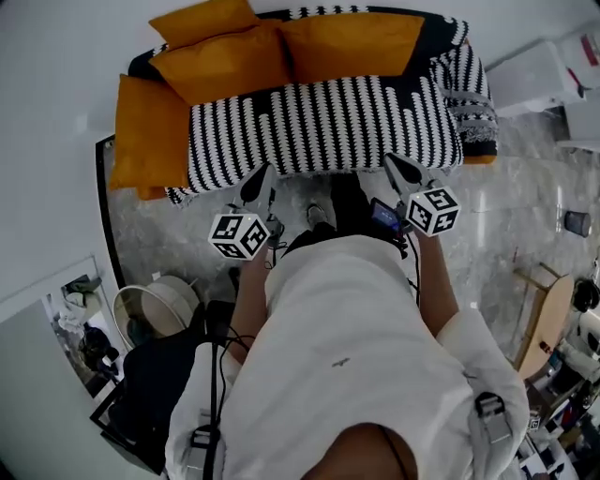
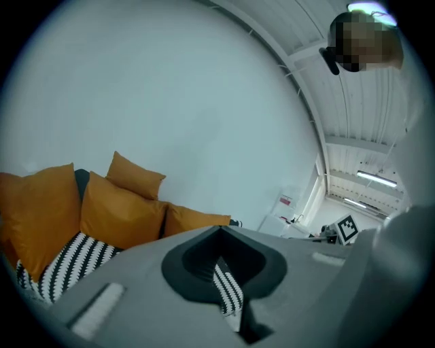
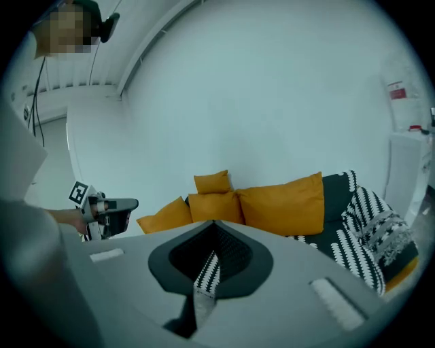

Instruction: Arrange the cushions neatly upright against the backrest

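A black sofa draped in a black-and-white striped cover (image 1: 328,122) is seen from above, with a person standing at its front edge and holding a claw in each hand. The left claw (image 1: 263,176) and the right claw (image 1: 393,162) both point towards the seat. Each is pinched shut on nothing, and only a sliver of striped cover is glimpsed through the slit between the jaws. All the cushions lie ahead of the claws, across the bare depth of the seat. A large orange fabric cushion (image 1: 148,131) is propped along the left armrest, its long side running front to back rather than along the dark backrest (image 1: 436,36). A second orange cushion (image 1: 225,64) leans tilted at the back left, with a smaller orange cushion (image 1: 202,19) perched behind it. A wide orange cushion (image 1: 352,42) rests against the backrest's middle. A black-and-white patterned cushion (image 1: 472,98) is slumped at the right armrest. The left claw is judged nearer the armrest cushion and the stacked pair, the right claw nearer the patterned one. Open seat is left for turning cushions, while a pale wall closes in behind and to the left.
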`<state>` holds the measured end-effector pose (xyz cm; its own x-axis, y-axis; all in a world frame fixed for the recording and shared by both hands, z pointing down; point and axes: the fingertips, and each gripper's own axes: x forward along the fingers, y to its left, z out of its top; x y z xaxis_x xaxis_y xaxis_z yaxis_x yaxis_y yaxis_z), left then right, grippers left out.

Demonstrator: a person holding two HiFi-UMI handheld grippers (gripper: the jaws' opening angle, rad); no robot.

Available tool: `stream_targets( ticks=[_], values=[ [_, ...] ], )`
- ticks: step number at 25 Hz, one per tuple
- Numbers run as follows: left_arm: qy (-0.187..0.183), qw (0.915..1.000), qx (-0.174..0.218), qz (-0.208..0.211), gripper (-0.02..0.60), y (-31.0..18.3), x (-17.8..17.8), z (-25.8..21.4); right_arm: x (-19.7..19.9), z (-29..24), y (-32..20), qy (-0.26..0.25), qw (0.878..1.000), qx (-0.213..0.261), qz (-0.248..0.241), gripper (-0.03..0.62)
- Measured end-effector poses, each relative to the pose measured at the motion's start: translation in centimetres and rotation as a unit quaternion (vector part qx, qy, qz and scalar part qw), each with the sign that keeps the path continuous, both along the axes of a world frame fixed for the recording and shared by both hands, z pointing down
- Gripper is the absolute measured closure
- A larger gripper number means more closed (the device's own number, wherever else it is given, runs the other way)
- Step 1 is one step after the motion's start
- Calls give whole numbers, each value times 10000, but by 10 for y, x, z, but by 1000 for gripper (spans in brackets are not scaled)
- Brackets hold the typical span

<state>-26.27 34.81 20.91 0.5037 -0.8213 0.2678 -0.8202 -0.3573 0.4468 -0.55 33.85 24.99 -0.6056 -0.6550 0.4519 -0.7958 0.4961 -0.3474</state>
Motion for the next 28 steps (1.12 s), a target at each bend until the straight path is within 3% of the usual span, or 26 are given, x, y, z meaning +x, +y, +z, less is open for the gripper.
stream_targets(
  ticks=[7, 13, 22, 28],
  values=[
    [600, 9969, 396, 317, 578, 30, 5, -40, 0, -46, 23, -261, 9993, 247, 85, 570],
    [453, 9952, 384, 783, 580, 60, 23, -36, -2, -69, 50, -1, 9989, 464, -66, 569],
    [251, 9906, 469, 1263, 580, 85, 56, -47, -10, -74, 82, -154, 9985, 451, -268, 569],
    [156, 9911, 286, 1291, 580, 98, 66, -35, -19, -61, 90, 95, 9969, 581, -530, 571]
  ],
)
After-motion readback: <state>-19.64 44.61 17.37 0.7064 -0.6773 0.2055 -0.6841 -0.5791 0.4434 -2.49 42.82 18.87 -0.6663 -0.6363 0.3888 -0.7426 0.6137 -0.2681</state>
